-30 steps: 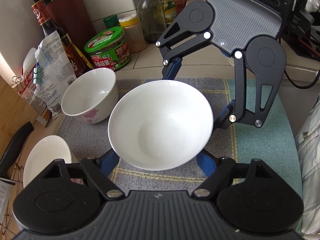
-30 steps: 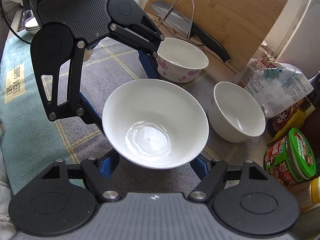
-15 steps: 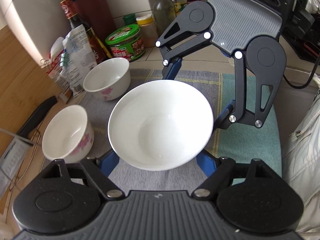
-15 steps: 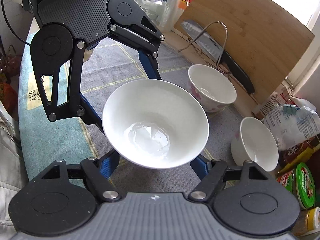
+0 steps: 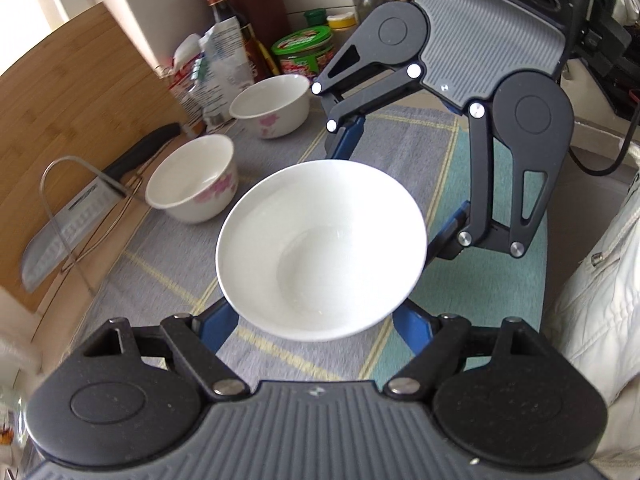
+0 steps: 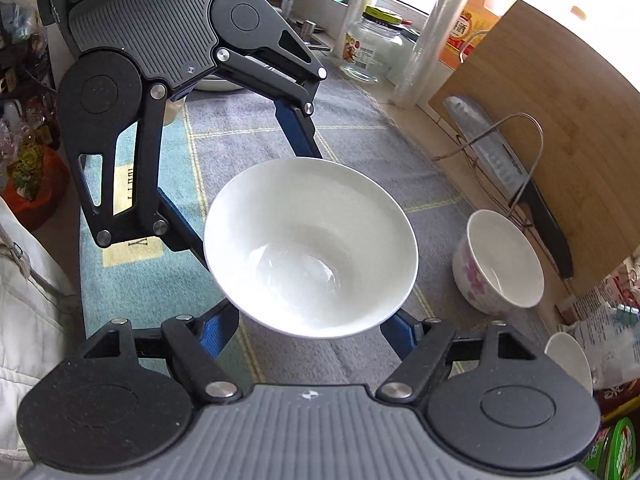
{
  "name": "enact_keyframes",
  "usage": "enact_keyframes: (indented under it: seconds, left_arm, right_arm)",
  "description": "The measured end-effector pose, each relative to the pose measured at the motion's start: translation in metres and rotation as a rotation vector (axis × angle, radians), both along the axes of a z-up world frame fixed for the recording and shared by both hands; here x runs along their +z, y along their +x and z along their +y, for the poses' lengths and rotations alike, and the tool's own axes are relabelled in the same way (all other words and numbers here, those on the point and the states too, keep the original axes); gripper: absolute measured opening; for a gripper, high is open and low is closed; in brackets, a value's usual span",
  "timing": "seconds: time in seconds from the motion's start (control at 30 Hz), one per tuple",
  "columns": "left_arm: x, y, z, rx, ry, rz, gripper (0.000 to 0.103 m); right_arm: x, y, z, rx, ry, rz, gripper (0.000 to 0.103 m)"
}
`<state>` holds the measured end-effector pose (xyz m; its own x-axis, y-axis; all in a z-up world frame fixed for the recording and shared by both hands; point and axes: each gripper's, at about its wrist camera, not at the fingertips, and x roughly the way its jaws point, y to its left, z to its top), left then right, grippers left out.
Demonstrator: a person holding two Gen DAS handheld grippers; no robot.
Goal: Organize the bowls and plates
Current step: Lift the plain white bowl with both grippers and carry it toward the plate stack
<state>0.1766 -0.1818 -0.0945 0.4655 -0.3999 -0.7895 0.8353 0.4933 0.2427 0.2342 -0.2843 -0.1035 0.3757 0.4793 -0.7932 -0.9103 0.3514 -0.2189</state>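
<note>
Checked mat (image 5: 420, 152) is lying across the counter. Left gripper (image 5: 320, 320) and right gripper (image 6: 312, 322) are both clamping the plain white bowl (image 5: 320, 248) from opposite sides, holding it above the mat. Two floral bowls (image 5: 192, 184) (image 5: 272, 106) are sitting beside the cutting board (image 5: 80, 112).

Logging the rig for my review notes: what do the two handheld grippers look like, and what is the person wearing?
Both the left gripper and the right gripper look alike: ribbed grey bodies, round black pivot housings, black linkage arms with silver rivets, and blue fingers. A black cable trails behind the right one. The person wears a white jacket.
</note>
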Motion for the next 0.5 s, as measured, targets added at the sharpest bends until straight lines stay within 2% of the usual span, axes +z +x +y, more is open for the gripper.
enact_keyframes:
  seconds: [0.23,0.5]
  left_arm:
    - [0.009,-0.01,0.044,0.058,-0.003,-0.015,0.084]
    - [0.007,-0.015,0.086,0.098,-0.001,-0.011,0.084]
  right_arm:
    - [0.006,-0.004,0.047,0.06,0.001,-0.007,0.081]
    - [0.003,-0.002,0.093,0.099,-0.002,0.005,0.081]
